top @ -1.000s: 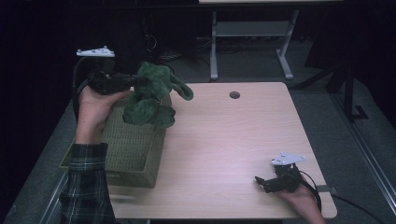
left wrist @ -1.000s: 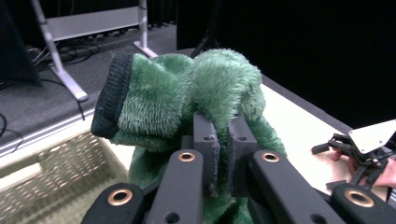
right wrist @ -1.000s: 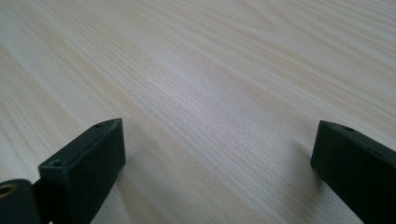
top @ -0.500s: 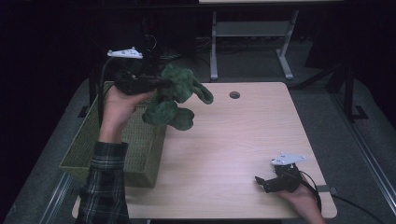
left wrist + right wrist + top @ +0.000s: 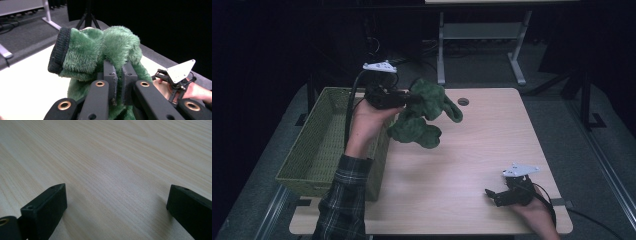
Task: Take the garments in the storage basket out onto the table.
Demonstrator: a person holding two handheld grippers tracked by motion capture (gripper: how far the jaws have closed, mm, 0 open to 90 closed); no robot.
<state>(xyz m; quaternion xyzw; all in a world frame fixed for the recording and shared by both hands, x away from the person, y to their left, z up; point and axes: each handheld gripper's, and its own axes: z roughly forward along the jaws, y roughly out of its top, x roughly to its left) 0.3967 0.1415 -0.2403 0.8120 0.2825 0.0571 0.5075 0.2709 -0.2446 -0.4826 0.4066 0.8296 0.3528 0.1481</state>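
While one green plush toy point(image 5: 424, 112) hangs clamped in the left gripper point(image 5: 119, 82) jaws above the tabletop point(image 5: 482, 150), it has shifted rightward, clear of one wicker basket point(image 5: 319, 145); right gripper point(image 5: 497, 196) jaws apart, unmoved.

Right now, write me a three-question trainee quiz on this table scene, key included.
1. True or false: the left gripper has its jaws clamped on the green plush toy.
2. Where does the woven basket sit? A) at the table's left edge B) in the middle of the table C) beside the right gripper
3. Fill in: the jaws of the right gripper stand ____ over bare wood of the table.

Key: 1 true; 2 A; 3 open, nothing between them.
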